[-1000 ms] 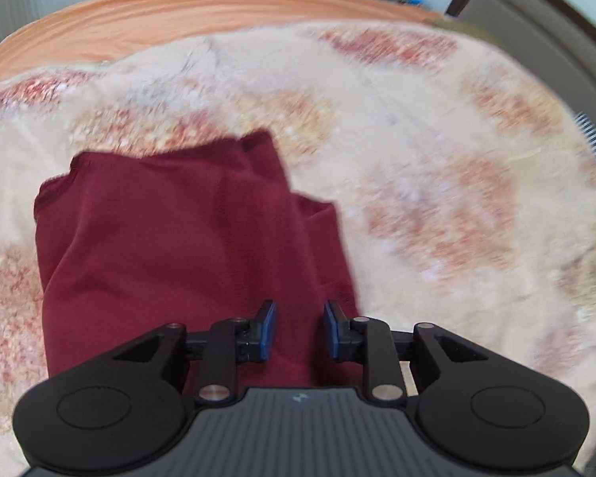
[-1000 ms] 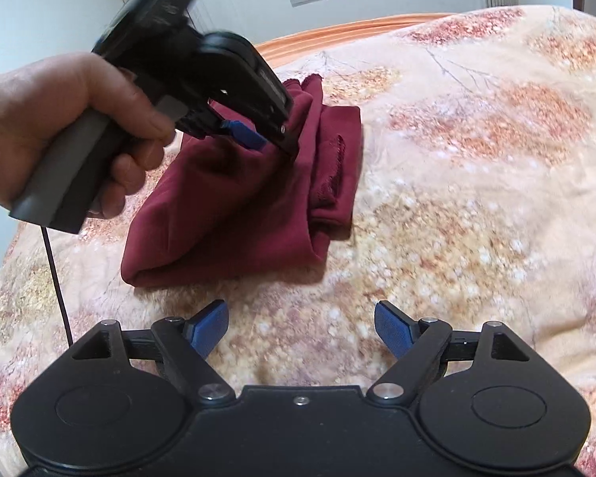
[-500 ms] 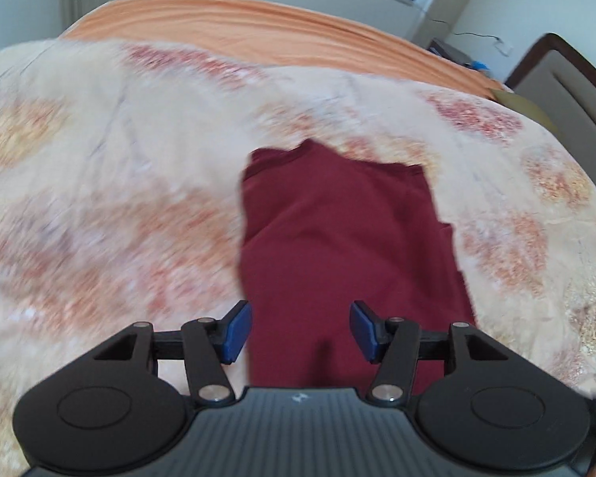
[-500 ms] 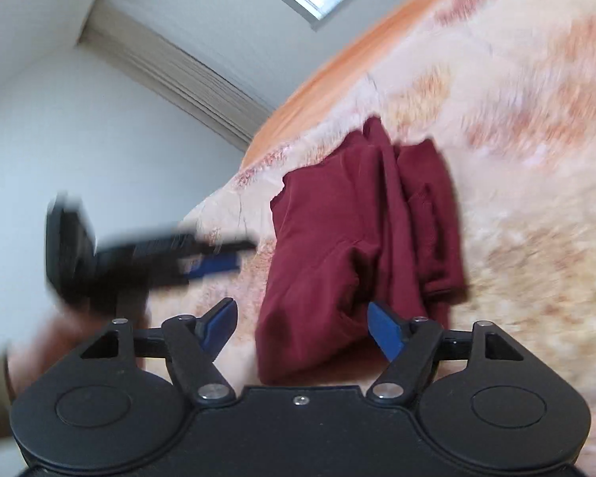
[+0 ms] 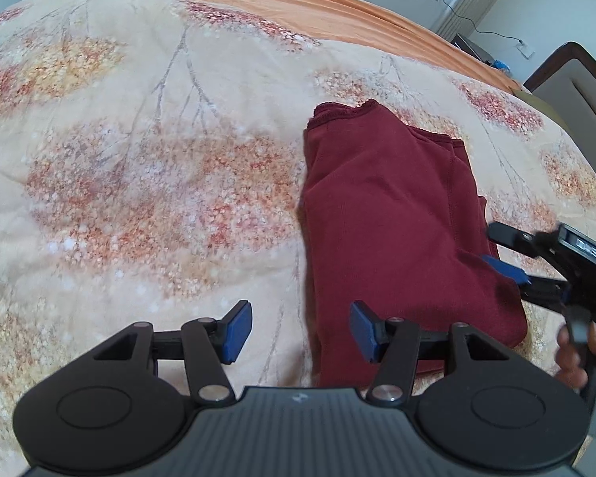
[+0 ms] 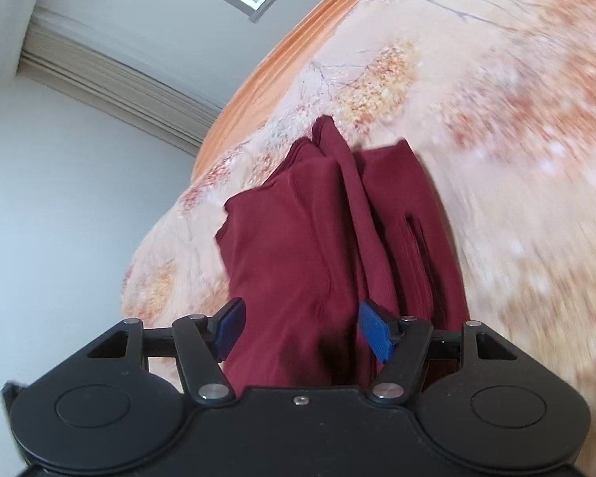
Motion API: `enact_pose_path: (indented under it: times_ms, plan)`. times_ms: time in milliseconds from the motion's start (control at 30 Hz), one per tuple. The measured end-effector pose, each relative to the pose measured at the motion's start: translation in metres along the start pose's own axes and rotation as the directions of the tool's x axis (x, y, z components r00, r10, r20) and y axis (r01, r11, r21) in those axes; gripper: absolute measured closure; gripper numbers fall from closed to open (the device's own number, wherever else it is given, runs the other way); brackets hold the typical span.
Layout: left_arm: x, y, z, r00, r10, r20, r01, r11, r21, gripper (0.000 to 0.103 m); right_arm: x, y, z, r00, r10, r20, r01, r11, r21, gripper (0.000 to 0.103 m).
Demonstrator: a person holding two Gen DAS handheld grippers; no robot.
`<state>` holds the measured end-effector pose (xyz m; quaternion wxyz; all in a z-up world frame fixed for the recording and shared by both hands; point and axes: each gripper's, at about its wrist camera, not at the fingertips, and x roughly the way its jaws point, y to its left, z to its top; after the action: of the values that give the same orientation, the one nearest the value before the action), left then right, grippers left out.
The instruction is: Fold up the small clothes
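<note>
A dark red garment [image 5: 385, 214] lies folded in a loose rectangle on the flowered bed cover [image 5: 147, 183]. My left gripper [image 5: 301, 330] stands open just above the cover. The garment's left edge runs between its blue pads and nothing is gripped. In the right wrist view the garment [image 6: 306, 246] shows bunched layers and a ridge down its middle. My right gripper [image 6: 301, 330] hovers over its near end with the jaws closing, cloth lying between the pads [image 6: 373, 336] but not pinched. One blue fingertip [image 5: 504, 272] of it reaches the garment's right edge in the left wrist view.
An orange sheet [image 5: 298, 4] covers the far side of the bed. A dark headboard [image 5: 576, 75] stands at the right. A person's hand [image 5: 576, 357] holds the right gripper. A wall [image 6: 59, 198], a curtain [image 6: 111, 79] and a window lie beyond the bed's edge.
My left gripper opened wider and slid left off the garment to its left edge. My right gripper rolled, came in over the garment's near end, and its jaws narrowed a little.
</note>
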<state>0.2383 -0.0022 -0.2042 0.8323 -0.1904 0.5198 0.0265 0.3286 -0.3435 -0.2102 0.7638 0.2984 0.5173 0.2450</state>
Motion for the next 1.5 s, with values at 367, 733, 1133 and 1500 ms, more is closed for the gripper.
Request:
enact_pose_path:
  times_ms: [367, 733, 1133, 1500]
  plan:
    - [0.011, -0.01, 0.003, 1.0, -0.02, -0.009, 0.02, 1.0, 0.02, 0.04, 0.031, -0.014, 0.011, 0.997, -0.018, -0.068, 0.02, 0.999, 0.026, 0.066]
    - [0.015, -0.015, 0.013, 0.999, -0.032, 0.009, 0.032, 0.999, 0.033, 0.04, -0.011, 0.007, 0.026, 0.994, 0.112, 0.015, -0.111, 0.993, -0.049, 0.093]
    - [0.043, -0.073, 0.017, 0.993, -0.12, -0.01, 0.119, 0.97, 0.212, 0.033, -0.009, -0.044, 0.023, 0.998, -0.06, -0.02, 0.058, 0.995, -0.079, 0.091]
    - [0.059, -0.08, 0.01, 0.993, -0.112, -0.021, 0.114, 0.966, 0.231, 0.03, -0.05, -0.007, -0.001, 0.995, -0.094, -0.017, 0.087, 0.968, -0.236, 0.049]
